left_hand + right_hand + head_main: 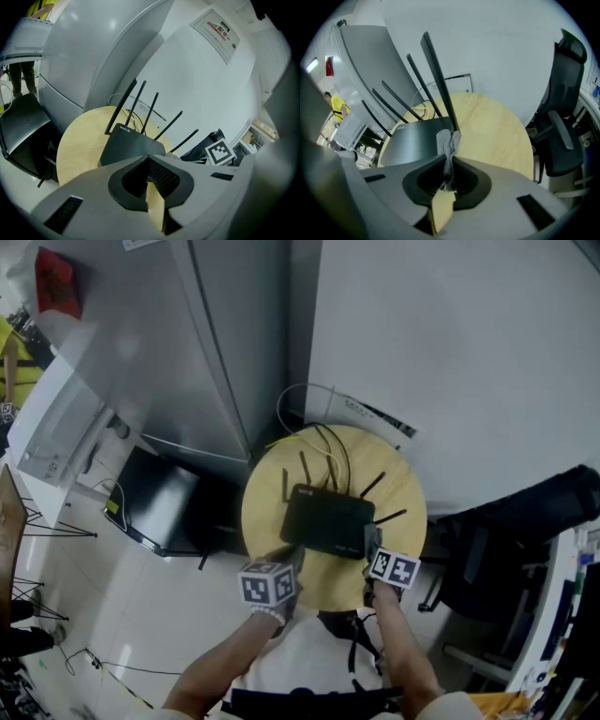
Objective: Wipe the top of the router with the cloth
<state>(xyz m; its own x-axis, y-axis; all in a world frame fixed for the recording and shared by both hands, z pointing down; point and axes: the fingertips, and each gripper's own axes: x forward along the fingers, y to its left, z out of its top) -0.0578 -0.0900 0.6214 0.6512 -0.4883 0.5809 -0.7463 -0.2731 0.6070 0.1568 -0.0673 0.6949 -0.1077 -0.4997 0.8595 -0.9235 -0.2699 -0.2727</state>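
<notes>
Pinching a crumpled grey cloth [449, 139] between its closed jaws, the right gripper [450, 158] sits at the near right corner of the flat black plastic router [328, 519]. The cloth's tuft pokes forward past the jaw tips. The router lies at the middle of the round pale wooden table [267, 498], its long axis running left to right. Its thin black antennas [303, 468] stand along the far edge. The left gripper [148, 159] waits at the router's near left corner, jaws pressed together on nothing. The router's top lies just ahead and left of the cloth, so the right gripper is the nearer tool. I judge the wipe would run leftward along that long axis. Whether the cloth touches the casing yet, I cannot tell. No container shows on the table.
</notes>
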